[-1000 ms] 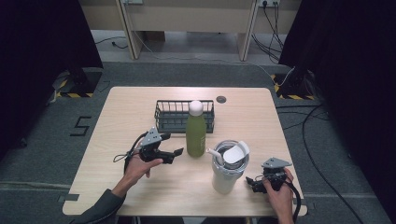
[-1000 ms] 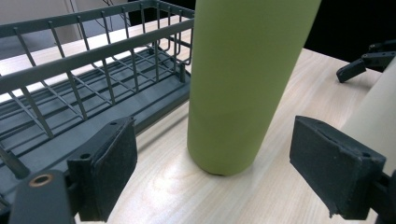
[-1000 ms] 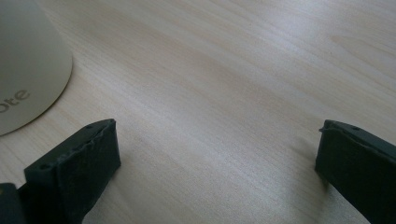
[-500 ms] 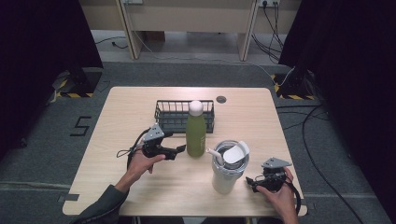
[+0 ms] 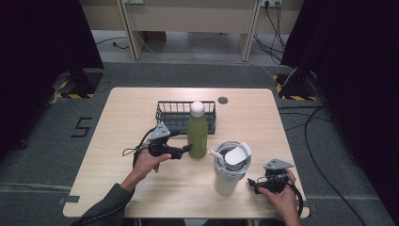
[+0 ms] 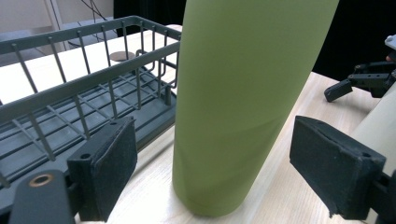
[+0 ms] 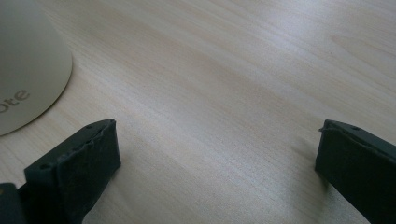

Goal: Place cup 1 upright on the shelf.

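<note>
The only writing that can be read is on the cream tumbler (image 7: 28,70): the letters "ote" near its base, in the right gripper view; the rest of the word is cut off. On the floor at 9 o'clock of the desk (image 5: 117,117) a marking like the figure 5 (image 5: 83,127) shows.

A green bottle (image 5: 197,135) with a white cap stands upright near the middle of the desk, just in front of a dark wire basket (image 5: 170,113) at its 12 o'clock. The tumbler stands at the bottle's 4 o'clock, its lid and straw on top.

The left tool (image 5: 187,149) lies at the bottle's 9 o'clock, its jaws spread wide, one on each side of the bottle's lower body, neither pad touching it. Compared with a second ago, this tool has moved in closer to the bottle.

The right tool (image 5: 253,184) rests low on the desk at the tumbler's 3 o'clock, jaws wide apart with bare wood between them, much as before.
</note>
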